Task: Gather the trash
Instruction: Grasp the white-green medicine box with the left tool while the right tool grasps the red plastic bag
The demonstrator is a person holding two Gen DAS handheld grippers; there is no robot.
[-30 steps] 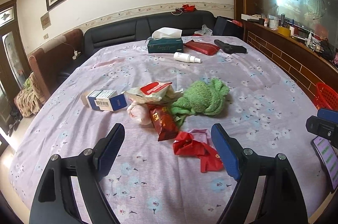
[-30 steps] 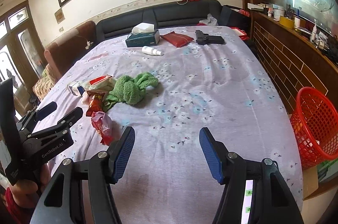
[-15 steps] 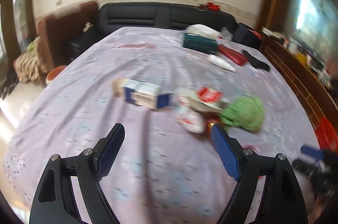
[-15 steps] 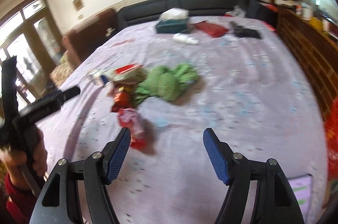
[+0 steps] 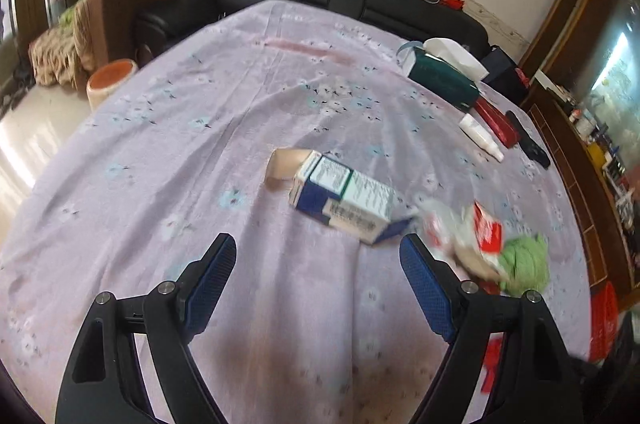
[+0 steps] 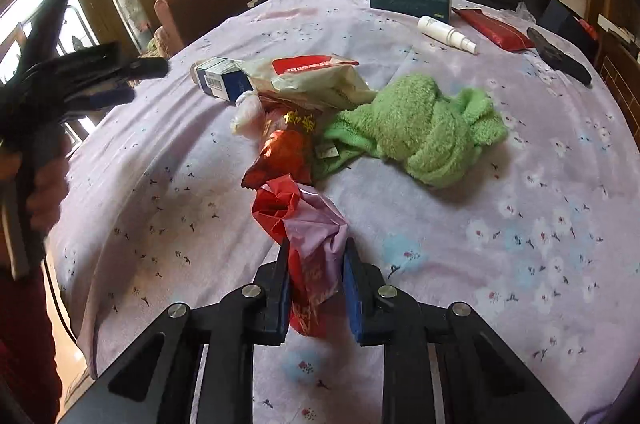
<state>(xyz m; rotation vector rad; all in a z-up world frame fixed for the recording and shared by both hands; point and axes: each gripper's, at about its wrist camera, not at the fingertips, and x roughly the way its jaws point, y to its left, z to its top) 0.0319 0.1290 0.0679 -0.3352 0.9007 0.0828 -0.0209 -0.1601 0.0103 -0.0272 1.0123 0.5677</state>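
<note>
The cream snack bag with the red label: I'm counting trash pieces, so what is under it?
The cream snack bag overlaps one end of the blue-and-white carton, a pale crumpled wrapper and the red foil packet. Anything further beneath it is covered.

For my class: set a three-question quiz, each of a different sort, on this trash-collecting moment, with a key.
1. True or false: the left gripper is open with nothing between its fingers.
2. Multiple choice: the right gripper is closing on A) the green towel, B) the red and pink plastic bag, C) the blue and white carton.
3. Fill in: the white tissue sticks out of the dark green ____ at the far end of the table.

Key: 1 true; 2 B; 3 tissue box.
</note>
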